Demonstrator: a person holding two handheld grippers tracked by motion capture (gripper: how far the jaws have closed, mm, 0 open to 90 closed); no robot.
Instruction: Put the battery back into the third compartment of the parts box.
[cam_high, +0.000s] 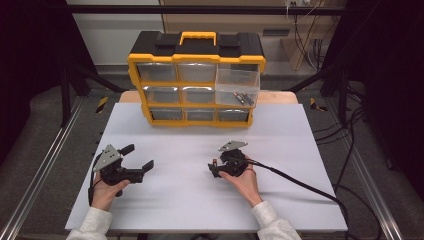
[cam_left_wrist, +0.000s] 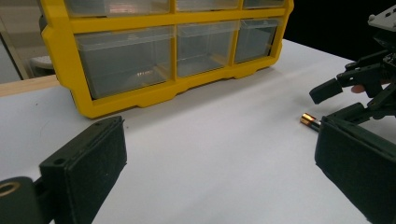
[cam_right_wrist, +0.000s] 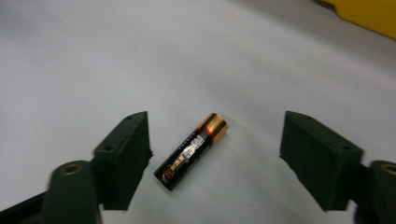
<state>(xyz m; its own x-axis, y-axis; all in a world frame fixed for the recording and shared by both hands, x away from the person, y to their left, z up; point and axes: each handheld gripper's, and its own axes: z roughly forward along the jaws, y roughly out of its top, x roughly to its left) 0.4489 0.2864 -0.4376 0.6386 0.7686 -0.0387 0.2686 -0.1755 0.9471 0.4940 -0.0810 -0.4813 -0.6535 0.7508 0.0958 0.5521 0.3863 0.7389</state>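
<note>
White tabletop (cam_high: 200, 200) spreads beneath both hands, with a yellow and black drawer organiser (cam_high: 196, 77) standing at its far edge; one clear drawer (cam_high: 238, 86) at its upper right is pulled out and holds a few batteries. On the table lies a single battery (cam_right_wrist: 191, 151), black with a copper end, between the pads of the right gripper (cam_right_wrist: 215, 158), whose jaws stand apart on either side without touching it. Near the front left of the table, the left gripper (cam_high: 140, 157) rests with its jaws spread wide and nothing between them
</note>
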